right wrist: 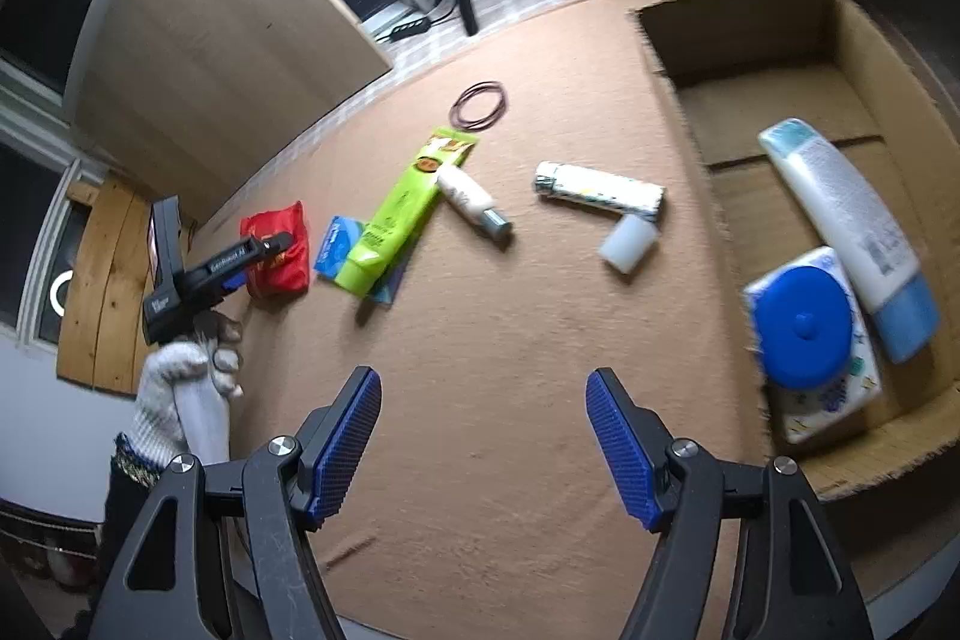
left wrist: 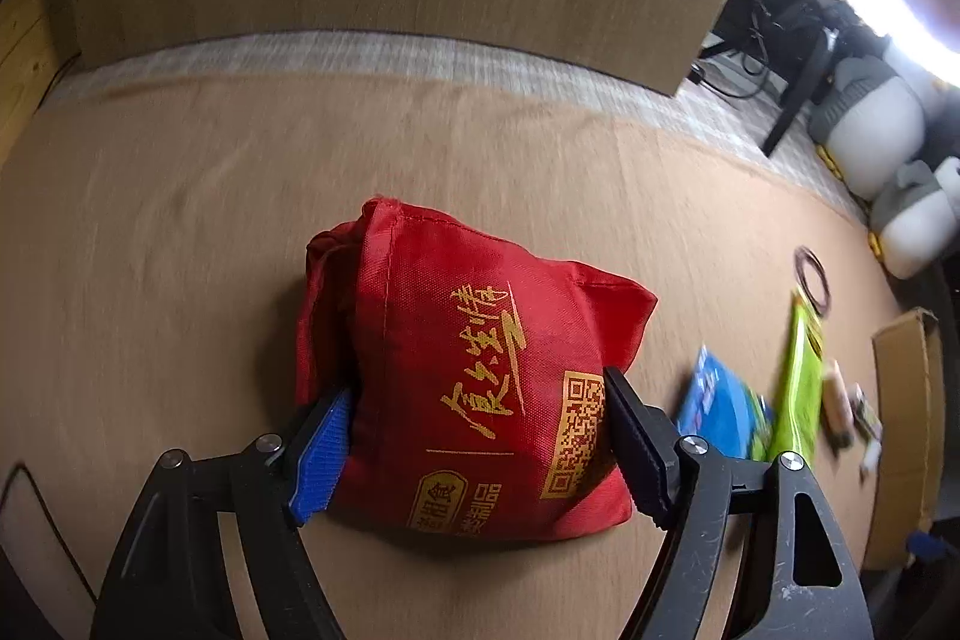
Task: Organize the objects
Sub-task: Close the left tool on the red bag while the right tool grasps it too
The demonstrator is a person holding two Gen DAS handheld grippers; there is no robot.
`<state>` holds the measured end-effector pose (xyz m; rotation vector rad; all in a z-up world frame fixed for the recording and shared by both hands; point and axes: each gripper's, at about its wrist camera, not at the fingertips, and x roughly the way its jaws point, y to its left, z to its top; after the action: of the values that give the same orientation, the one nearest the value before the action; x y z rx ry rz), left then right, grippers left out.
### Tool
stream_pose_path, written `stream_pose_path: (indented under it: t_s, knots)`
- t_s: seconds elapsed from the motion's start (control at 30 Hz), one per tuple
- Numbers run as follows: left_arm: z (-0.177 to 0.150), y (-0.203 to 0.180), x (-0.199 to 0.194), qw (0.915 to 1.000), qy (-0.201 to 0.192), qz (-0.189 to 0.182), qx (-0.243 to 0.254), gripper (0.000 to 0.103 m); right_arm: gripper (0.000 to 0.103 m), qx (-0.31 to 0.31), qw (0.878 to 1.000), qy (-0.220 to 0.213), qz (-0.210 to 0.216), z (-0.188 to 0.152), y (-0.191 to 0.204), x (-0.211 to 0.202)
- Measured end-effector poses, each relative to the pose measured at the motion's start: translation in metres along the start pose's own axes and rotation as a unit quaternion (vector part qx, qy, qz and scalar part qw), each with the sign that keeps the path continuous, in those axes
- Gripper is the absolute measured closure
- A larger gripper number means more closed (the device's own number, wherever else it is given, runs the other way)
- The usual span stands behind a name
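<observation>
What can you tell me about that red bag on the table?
The red bag is a small woven-fabric pouch, plump and creased, printed with gold characters and a QR code. It lies on the tan tabletop, left of a blue packet. The left claw straddles it, pads at both sides, seemingly touching.

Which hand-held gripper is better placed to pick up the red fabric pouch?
Left: the left hand-held gripper already straddles the red fabric pouch; the right hand-held gripper hangs open over bare tabletop.
</observation>
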<state>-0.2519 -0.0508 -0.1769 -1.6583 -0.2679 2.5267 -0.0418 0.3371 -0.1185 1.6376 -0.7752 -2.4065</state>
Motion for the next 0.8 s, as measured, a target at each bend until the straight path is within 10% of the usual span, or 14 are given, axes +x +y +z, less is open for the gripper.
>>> stream_pose_path:
  t_s: [0.4,0.8]
  knots:
    - [-0.080,-0.026,-0.034,0.9951,0.032,-0.092,0.017,0.021,0.036,-0.046,0.997,0.046,0.052,0.015,0.047,0.047]
    - [-0.097,-0.003,-0.057,0.9939,0.021,-0.106,0.023,0.017,0.035,-0.087,0.985,0.119,0.093,0.020,0.124,0.119]
